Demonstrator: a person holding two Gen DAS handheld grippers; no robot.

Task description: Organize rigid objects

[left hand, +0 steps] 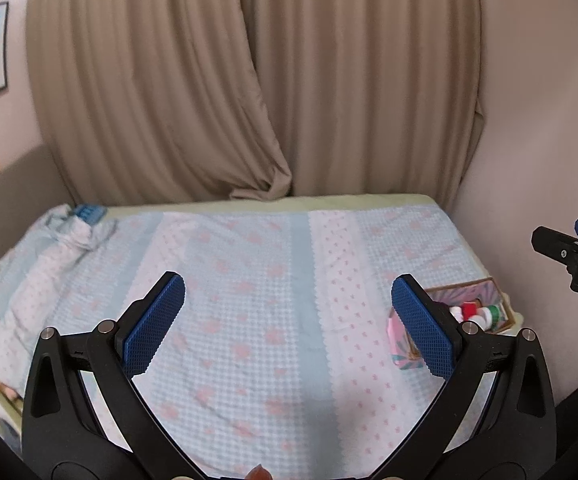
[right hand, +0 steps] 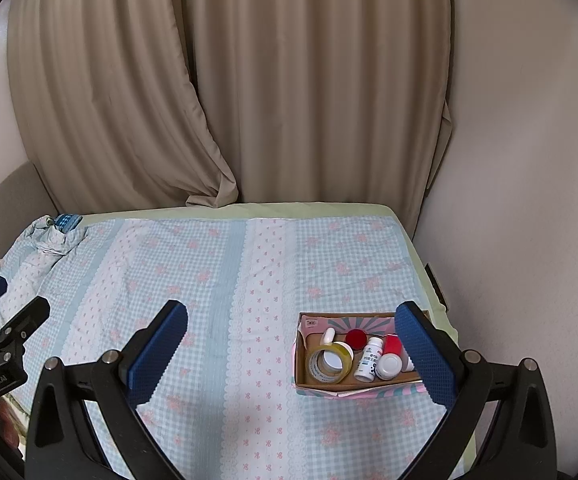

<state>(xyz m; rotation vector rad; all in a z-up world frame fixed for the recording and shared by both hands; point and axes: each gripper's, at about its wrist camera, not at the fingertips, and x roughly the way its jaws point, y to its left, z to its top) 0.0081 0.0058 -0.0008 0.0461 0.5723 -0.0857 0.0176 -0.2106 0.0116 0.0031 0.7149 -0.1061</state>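
Note:
A cardboard box point(right hand: 309, 322) with pink and teal sides sits on the bed at the right; it also shows in the left wrist view point(left hand: 399, 350). Inside lie a yellow tape roll point(right hand: 331, 362), a small white bottle point(right hand: 369, 360), a red round lid point(right hand: 356, 338), a white-capped jar point(right hand: 389, 366) and a red container point(right hand: 392, 346). My right gripper point(right hand: 291, 320) is open and empty, above the bed just left of the box. My left gripper point(left hand: 288, 292) is open and empty over the bed's middle.
The bed point(right hand: 209, 280) has a light blue checked cover with pink flowers. A bunched blanket point(left hand: 49, 248) and a blue object point(right hand: 67, 221) lie at the far left corner. Beige curtains point(right hand: 249, 80) hang behind. A wall point(right hand: 529, 200) runs along the right edge.

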